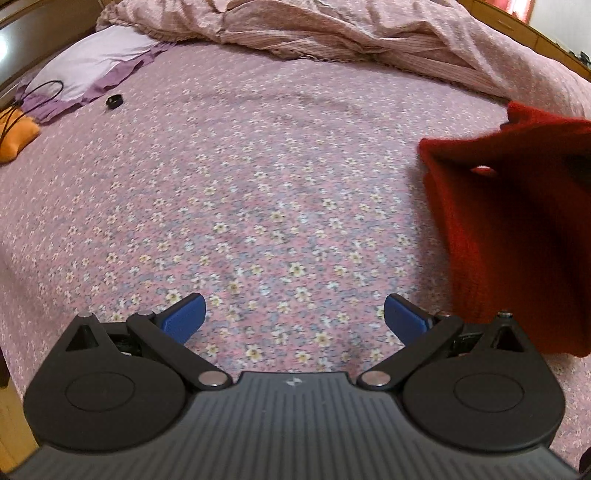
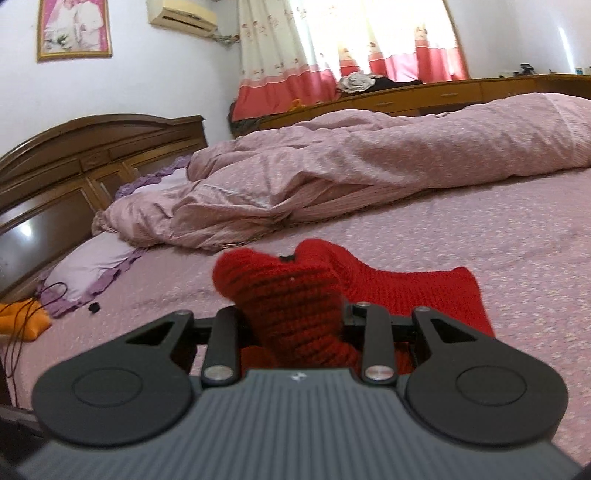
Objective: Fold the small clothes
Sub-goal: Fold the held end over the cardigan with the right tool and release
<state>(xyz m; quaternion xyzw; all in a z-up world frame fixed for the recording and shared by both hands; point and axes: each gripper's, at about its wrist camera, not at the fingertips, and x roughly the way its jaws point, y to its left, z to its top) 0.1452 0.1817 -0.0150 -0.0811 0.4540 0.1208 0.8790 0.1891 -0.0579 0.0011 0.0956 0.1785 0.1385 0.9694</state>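
A red knitted garment [image 2: 291, 295] is clamped in the right gripper [image 2: 293, 325] above the floral bedsheet [image 1: 258, 166]; the left gripper [image 1: 294, 317] is held agape, empty.

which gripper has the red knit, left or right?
The right gripper: its fingers are shut on a bunched fold of the red knit garment. The left gripper is open over the floral sheet, holding nothing.

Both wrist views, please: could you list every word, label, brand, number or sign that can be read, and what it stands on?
No readable words or numbers in either view.
Small pale emblem on the right gripper's grey ribbed body: a mark, no letters readable.
Same emblem on the left gripper: unreadable.
Pink-framed picture on the wall: too blurred to show any text.
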